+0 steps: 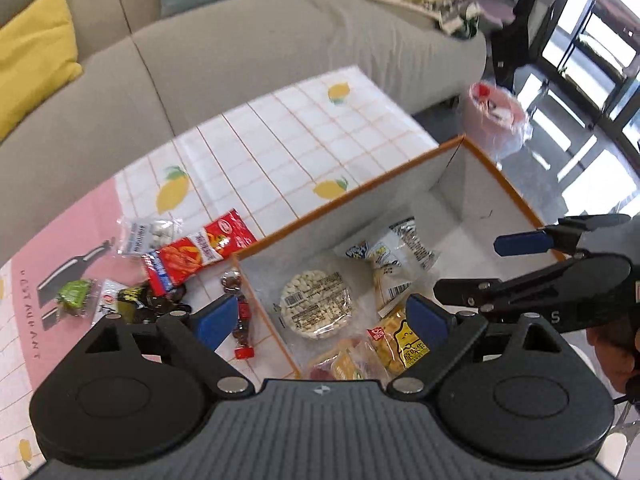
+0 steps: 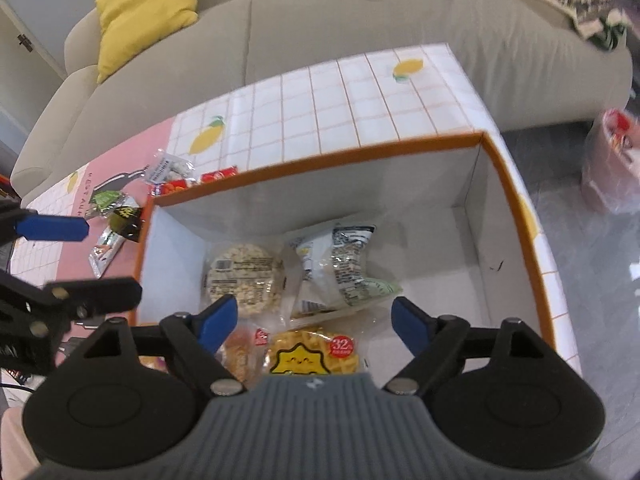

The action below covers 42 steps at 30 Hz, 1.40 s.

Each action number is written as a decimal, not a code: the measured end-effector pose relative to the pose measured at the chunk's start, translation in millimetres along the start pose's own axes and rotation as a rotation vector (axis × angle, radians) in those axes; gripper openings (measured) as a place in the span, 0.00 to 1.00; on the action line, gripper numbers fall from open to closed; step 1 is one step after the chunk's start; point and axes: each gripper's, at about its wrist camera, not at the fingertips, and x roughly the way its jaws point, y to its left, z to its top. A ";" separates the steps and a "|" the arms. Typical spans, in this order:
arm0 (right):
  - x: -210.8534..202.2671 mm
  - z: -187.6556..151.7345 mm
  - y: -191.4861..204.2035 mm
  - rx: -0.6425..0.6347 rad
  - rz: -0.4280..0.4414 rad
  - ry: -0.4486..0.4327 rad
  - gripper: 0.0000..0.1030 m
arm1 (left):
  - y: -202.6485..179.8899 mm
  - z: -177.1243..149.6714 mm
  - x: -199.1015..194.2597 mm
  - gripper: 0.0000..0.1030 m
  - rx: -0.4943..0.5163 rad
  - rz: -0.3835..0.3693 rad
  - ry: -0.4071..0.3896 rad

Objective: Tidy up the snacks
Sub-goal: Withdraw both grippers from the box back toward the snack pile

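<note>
Below, the left hand-held gripper (image 1: pixel 320 316) stands with its blue pads spread wide and nothing between them, straddling the orange-rimmed box's (image 1: pixel 344 200) near-left wall. The right hand-held gripper (image 2: pixel 314 318) also stands wide and empty, above the box's inside. On the box floor lie a round rice cracker pack (image 2: pixel 244 276) toward the left wall, a clear printed bag (image 2: pixel 344 268) just beside it, and a yellow noodle snack pack (image 2: pixel 310 354) nearest the camera. Outside the box, on the tabletop (image 1: pixel 280 140) with its lemon-print cloth, loose snacks are clustered near the box's left wall: a red chip bag (image 1: pixel 200 250), a clear candy bag (image 1: pixel 144 234), a green wrapped sweet (image 1: pixel 74 294), and a red-ended wrapped candy (image 1: pixel 242 320). A beige sofa (image 1: pixel 240 52) with a yellow cushion (image 1: pixel 34 52) runs along the tabletop's far edge.
</note>
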 end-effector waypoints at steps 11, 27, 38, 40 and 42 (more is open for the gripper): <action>-76.5 -30.6 56.3 -0.051 -0.023 -0.182 0.93 | 10.1 -47.9 -80.4 1.00 -0.024 0.055 -0.182; -103.8 -110.6 152.5 -0.099 -0.093 -0.409 0.97 | 38.7 -153.5 -129.8 0.82 -0.097 0.265 -0.395; -74.4 -154.4 188.4 -0.150 -0.066 -0.536 0.97 | 87.0 -212.5 -98.2 0.59 -0.264 0.193 -0.381; -64.4 -154.7 194.2 -0.174 -0.057 -0.535 0.97 | 94.3 -216.3 -93.3 0.61 -0.278 0.178 -0.388; -54.1 -153.9 200.1 -0.196 -0.046 -0.527 0.96 | 102.8 -220.8 -88.4 0.67 -0.276 0.181 -0.389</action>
